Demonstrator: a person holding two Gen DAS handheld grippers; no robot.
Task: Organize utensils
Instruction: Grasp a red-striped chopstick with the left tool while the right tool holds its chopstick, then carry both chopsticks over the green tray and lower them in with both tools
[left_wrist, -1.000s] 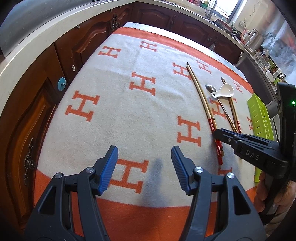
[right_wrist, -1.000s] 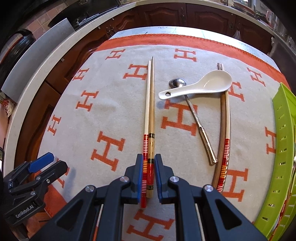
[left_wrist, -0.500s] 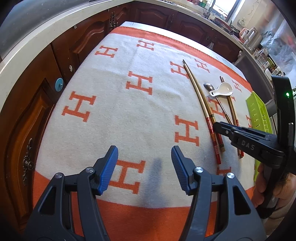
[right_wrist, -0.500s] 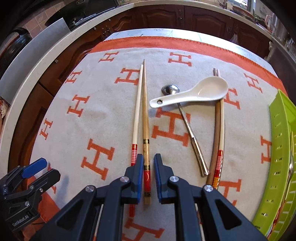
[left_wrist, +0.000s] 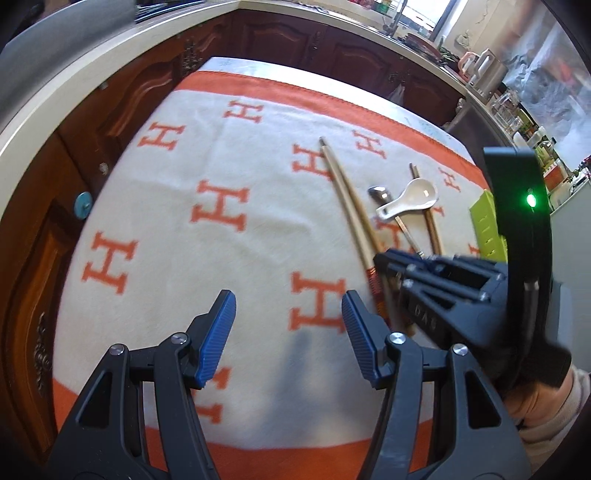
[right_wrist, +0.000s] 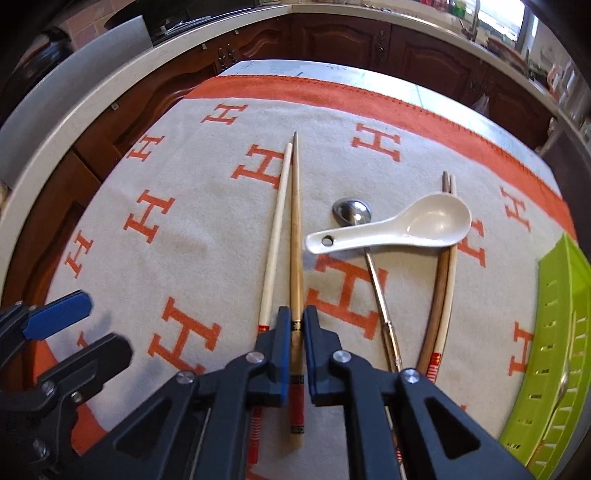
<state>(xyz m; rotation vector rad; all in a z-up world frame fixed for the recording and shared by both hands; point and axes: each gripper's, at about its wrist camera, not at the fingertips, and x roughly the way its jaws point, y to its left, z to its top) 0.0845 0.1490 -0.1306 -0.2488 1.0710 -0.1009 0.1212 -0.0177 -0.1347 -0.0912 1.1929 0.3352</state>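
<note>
Chopstick (right_wrist: 296, 236), darker one of pair, lies on H-pattern blanket (right_wrist: 192, 229), clamped between right gripper (right_wrist: 294, 325) jaws that just closed further. Right gripper tilted steeply down; "DAS" on side. Left gripper (left_wrist: 288, 332) spread, empty, above blanket.

Bare blanket (left_wrist: 229, 258) lies left; spoons (right_wrist: 388, 229) crowd right.

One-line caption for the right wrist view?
Right gripper clamps one darker chopstick; its pale mate lies alongside.

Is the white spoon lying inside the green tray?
No, the white spoon lies on the blanket, across a metal spoon, apart from the green tray.
</note>
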